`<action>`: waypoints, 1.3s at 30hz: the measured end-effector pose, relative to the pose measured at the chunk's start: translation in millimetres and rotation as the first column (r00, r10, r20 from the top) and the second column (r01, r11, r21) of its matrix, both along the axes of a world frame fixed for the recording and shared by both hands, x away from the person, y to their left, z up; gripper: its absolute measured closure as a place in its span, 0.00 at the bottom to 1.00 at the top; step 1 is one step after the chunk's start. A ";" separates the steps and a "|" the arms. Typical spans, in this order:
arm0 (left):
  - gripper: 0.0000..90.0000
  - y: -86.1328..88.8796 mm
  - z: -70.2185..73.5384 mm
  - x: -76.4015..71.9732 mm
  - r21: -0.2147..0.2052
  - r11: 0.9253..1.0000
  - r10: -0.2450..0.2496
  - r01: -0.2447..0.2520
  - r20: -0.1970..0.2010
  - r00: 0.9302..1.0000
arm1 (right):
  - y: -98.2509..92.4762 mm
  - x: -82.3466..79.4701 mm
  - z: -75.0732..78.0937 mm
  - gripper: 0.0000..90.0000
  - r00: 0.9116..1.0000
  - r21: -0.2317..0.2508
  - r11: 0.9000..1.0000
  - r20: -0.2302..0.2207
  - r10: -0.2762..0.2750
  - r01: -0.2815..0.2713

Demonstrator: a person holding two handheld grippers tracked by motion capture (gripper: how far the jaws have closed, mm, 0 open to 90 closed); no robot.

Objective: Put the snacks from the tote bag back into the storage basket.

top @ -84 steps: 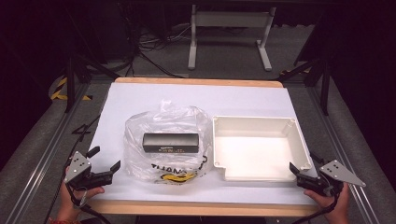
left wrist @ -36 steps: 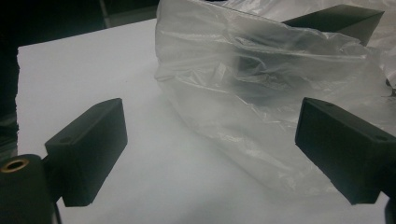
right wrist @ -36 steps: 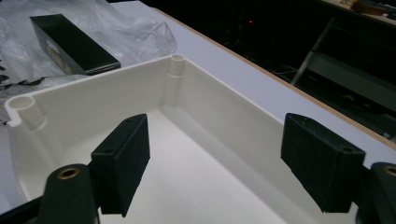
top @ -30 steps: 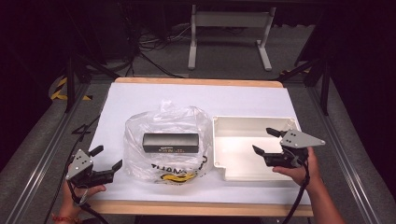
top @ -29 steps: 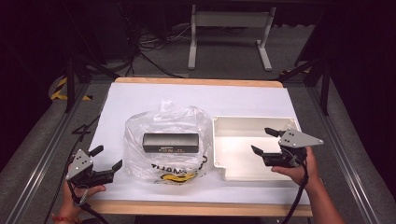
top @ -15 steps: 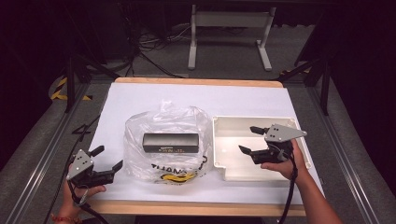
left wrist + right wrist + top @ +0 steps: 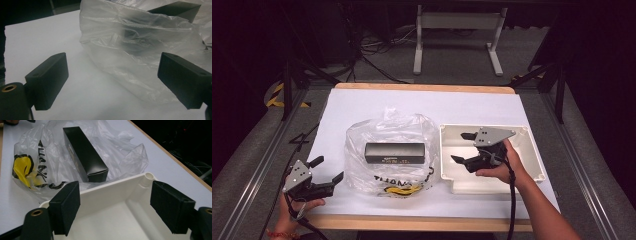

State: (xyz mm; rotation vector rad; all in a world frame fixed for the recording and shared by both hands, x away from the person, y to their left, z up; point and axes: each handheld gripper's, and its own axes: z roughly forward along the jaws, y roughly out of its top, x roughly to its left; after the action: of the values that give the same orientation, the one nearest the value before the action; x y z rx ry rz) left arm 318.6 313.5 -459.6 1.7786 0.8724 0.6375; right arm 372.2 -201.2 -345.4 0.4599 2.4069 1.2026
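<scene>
Seen from the high view: a white-topped table [image 7: 362,107] with a crumpled clear plastic bag [image 7: 389,152] near its middle, yellow and black print along the bag's near edge. Inside the bag, a long black box [image 7: 395,152], lying flat, crosswise to the person. Just right of the bag, touching or nearly so, a shallow white tray [image 7: 532,150].

Right gripper [image 7: 464,147] held by the right hand [image 7: 499,167] above the tray's interior, jaws spread wide and pointed toward the bag, gripping nothing. From the right gripper view, the same jaws wide apart over the tray's floor, with the tray's wall [image 7: 117,188] crossing between them and the box's end [image 7: 97,176] just beyond it.

Left gripper [image 7: 328,170] held low by the left hand [image 7: 294,207] at the table's near left corner, just beside the bag but apart from it, jaws likewise opened wide and empty. From the left gripper view, bag's bulging side [image 7: 140,50] between and beyond the jaws, box a dark shape through the plastic.
</scene>
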 end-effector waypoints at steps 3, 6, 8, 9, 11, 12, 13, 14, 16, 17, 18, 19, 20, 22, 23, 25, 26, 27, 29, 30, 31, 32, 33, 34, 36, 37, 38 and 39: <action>0.12 -0.5 -0.5 -0.2 -0.008 1.000 0.002 -0.002 0.007 1.000 | 8.7 2.4 0.8 0.27 1.000 -0.019 1.000 -0.005 0.019 -0.020; 0.12 -0.3 -0.4 -0.4 -0.003 1.000 0.001 -0.001 0.011 1.000 | 16.6 5.3 0.7 0.27 0.999 -0.025 0.999 -0.017 0.042 -0.043; 0.12 -0.7 -0.4 -0.5 -0.001 1.000 0.001 -0.001 0.011 1.000 | 24.9 7.7 -0.2 0.27 0.998 -0.041 0.997 -0.026 0.064 -0.065; 0.12 -0.7 -0.4 -0.5 -0.001 1.000 0.001 -0.001 0.011 1.000 | 24.9 7.7 -0.2 0.27 0.998 -0.041 0.997 -0.026 0.064 -0.065; 0.12 -1.0 -0.5 -0.4 0.000 1.000 -0.003 0.003 0.010 1.000 | 30.6 9.8 -1.3 0.27 0.996 -0.050 0.996 -0.034 0.077 -0.078; 0.12 -1.1 -0.5 -0.5 0.001 1.000 -0.002 0.002 0.010 1.000 | 33.3 10.9 -1.9 0.27 0.996 -0.056 0.995 -0.038 0.085 -0.087; 0.12 -1.1 -0.6 -0.4 0.000 1.000 -0.004 0.004 0.009 1.000 | 35.9 12.1 -2.5 0.27 0.995 -0.060 0.994 -0.041 0.092 -0.095; 0.12 -1.1 -0.6 -0.4 0.000 1.000 -0.004 0.004 0.009 1.000 | 38.7 13.5 -2.8 0.27 0.994 -0.066 0.993 -0.047 0.096 -0.099; 0.12 -1.1 -0.6 -0.3 -0.001 1.000 -0.004 0.004 0.009 1.000 | 43.9 16.7 -2.4 0.27 0.992 -0.073 0.990 -0.055 0.113 -0.117; 0.12 -1.2 -0.6 -0.3 -0.001 1.000 -0.003 0.003 0.009 1.000 | 47.4 18.5 -1.9 0.27 0.991 -0.078 0.990 -0.058 0.117 -0.121; 0.12 -1.3 -0.7 -0.4 -0.001 1.000 -0.004 0.004 0.007 1.000 | 50.3 20.2 -1.6 0.28 0.991 -0.085 0.988 -0.061 0.121 -0.126; 0.12 -1.2 -0.7 -0.3 0.000 1.000 -0.003 0.003 0.009 1.000 | 54.7 22.9 -1.6 0.28 0.989 -0.099 0.985 -0.066 0.135 -0.141; 0.12 -1.1 -0.7 -0.4 -0.001 1.000 -0.003 0.003 0.009 1.000 | 56.9 24.5 -1.6 0.28 0.988 -0.105 0.984 -0.069 0.139 -0.146; 0.12 -1.2 -0.7 -0.4 0.000 1.000 -0.003 0.003 0.009 1.000 | 62.5 28.4 -1.6 0.28 0.985 -0.110 0.981 -0.081 0.152 -0.160; 0.12 -1.1 -0.7 -0.4 0.000 1.000 -0.002 0.002 0.009 1.000 | 64.8 29.4 -1.3 0.28 0.984 -0.116 0.979 -0.086 0.156 -0.165; 0.12 -1.2 -0.7 -0.4 -0.001 1.000 -0.002 0.002 0.009 1.000 | 71.0 31.9 -0.1 0.28 0.982 -0.130 0.975 -0.085 0.170 -0.180; 0.12 -1.2 -0.7 -0.3 0.000 1.000 -0.001 0.001 0.009 1.000 | 73.1 33.1 0.6 0.28 0.979 -0.134 0.972 -0.094 0.179 -0.191; 0.12 -1.3 -0.7 -0.3 0.001 1.000 -0.001 0.001 0.007 1.000 | 75.4 34.1 1.0 0.28 0.978 -0.138 0.971 -0.098 0.182 -0.194; 0.12 -1.5 -0.6 -0.4 0.004 1.000 0.003 -0.003 0.006 1.000 | 79.3 36.3 1.8 0.28 0.976 -0.142 0.968 -0.102 0.192 -0.206; 0.12 -1.5 -0.6 -0.3 0.004 1.000 0.003 -0.003 0.006 1.000 | 81.3 37.4 2.0 0.28 0.974 -0.144 0.966 -0.110 0.198 -0.213; 0.12 -1.6 -0.6 -0.3 0.005 1.000 0.003 -0.003 0.005 1.000 | 82.9 38.6 1.7 0.28 0.974 -0.148 0.965 -0.110 0.200 -0.215; 0.12 -1.7 -0.6 -0.3 0.005 1.000 0.003 -0.004 0.005 1.000 | 84.0 39.4 1.3 0.28 0.973 -0.151 0.965 -0.114 0.200 -0.216; 0.12 -1.8 -0.6 -0.2 0.005 1.000 0.003 -0.003 0.004 1.000 | 85.4 40.9 0.6 0.28 0.971 -0.154 0.962 -0.121 0.206 -0.223; 0.12 -1.8 -0.5 -0.3 0.008 1.000 0.004 -0.004 0.002 1.000 | 87.2 41.9 -0.6 0.28 0.970 -0.158 0.961 -0.128 0.208 -0.227; 0.12 -1.8 -0.5 -0.1 0.010 1.000 0.004 -0.004 0.002 1.000 | 88.3 42.9 -1.2 0.28 0.968 -0.163 0.959 -0.135 0.211 -0.232; 0.12 -1.9 -0.5 0.0 0.009 1.000 0.003 -0.003 0.002 1.000 | 89.8 44.0 -2.1 0.28 0.967 -0.167 0.957 -0.137 0.214 -0.236; 0.12 -1.8 -0.4 -0.1 0.011 1.000 0.004 -0.004 0.001 1.000 | 91.3 45.4 -3.2 0.28 0.964 -0.164 0.956 -0.146 0.222 -0.244; 0.12 -1.8 -0.4 -0.1 0.011 1.000 0.004 -0.004 0.001 1.000 | 91.3 45.4 -3.2 0.28 0.964 -0.164 0.956 -0.146 0.222 -0.244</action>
State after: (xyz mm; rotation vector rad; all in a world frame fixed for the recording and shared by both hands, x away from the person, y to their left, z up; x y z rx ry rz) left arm 318.6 311.6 -460.0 1.7865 0.8740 0.6465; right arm 417.6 -109.9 -348.6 0.2041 2.7110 1.0603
